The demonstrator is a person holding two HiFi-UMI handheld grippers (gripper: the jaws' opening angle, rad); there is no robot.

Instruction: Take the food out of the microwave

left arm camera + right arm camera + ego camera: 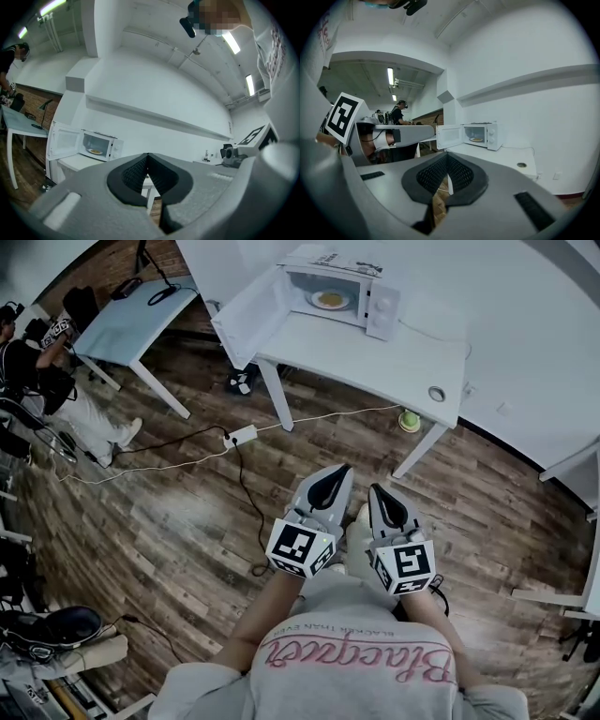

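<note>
A white microwave (342, 292) stands on a white table (375, 367) at the top of the head view, its door (246, 322) swung open to the left. Inside lies a plate of yellowish food (329, 299). My left gripper (341, 471) and right gripper (374, 489) are side by side over the wooden floor, well short of the table, both shut and holding nothing. In the left gripper view the microwave (97, 145) with the food (95, 151) sits far off at the left beyond the closed gripper (148, 157). In the right gripper view the microwave (480, 135) and food (476, 139) lie beyond the shut gripper (447, 158).
A small round object (437, 394) lies on the white table's right end. A power strip (241, 436) and cables cross the floor before the table, and a green object (409, 421) sits by a table leg. A blue table (131, 320) and a seated person (42, 381) are at the left.
</note>
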